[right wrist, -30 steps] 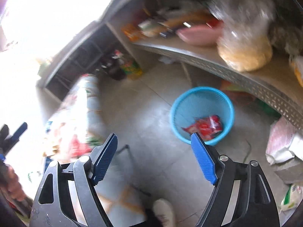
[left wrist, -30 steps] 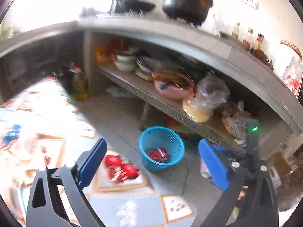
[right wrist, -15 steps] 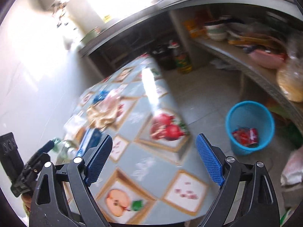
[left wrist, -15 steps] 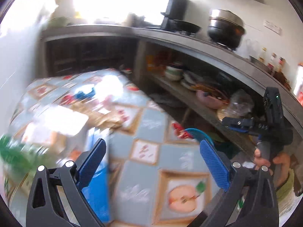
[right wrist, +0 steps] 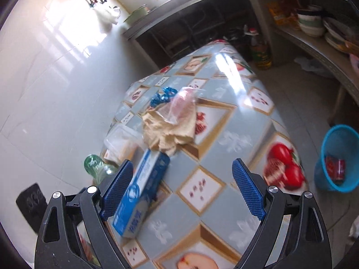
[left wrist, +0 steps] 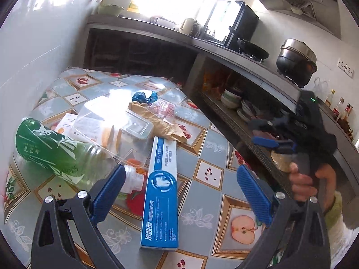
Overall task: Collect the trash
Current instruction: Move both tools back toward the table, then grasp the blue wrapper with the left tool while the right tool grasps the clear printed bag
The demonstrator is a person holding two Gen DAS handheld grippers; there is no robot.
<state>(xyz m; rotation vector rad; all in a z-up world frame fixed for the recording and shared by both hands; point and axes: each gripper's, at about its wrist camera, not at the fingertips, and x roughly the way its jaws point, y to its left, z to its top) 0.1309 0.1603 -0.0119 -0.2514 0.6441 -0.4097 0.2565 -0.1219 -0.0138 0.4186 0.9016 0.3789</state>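
Trash lies on a table with a fruit-print cloth [left wrist: 208, 174]: a blue toothpaste box [left wrist: 160, 192] [right wrist: 140, 192], a green plastic bottle [left wrist: 60, 152] [right wrist: 95, 165], a clear plastic container [left wrist: 112, 121], crumpled brown paper [left wrist: 157, 121] [right wrist: 168, 132], a clear bag [right wrist: 181, 105] and a blue wrapper [left wrist: 143, 96] [right wrist: 162, 96]. My left gripper [left wrist: 179, 192] is open and empty above the box. My right gripper [right wrist: 181, 190] is open and empty over the table; it also shows at the right in the left wrist view [left wrist: 273, 134]. A blue basket [right wrist: 338, 157] on the floor holds red wrappers.
A grey counter [left wrist: 224, 51] with a stove, wok and pot [left wrist: 296, 60] runs behind the table. Its lower shelf [right wrist: 318, 47] holds bowls and plates. An oil bottle [right wrist: 260, 51] stands on the floor by the table's far end. A white wall is at left.
Both grippers have swung away from the blue basket on the floor and now face the table. The trash on the table has come into close view. Both stay open.
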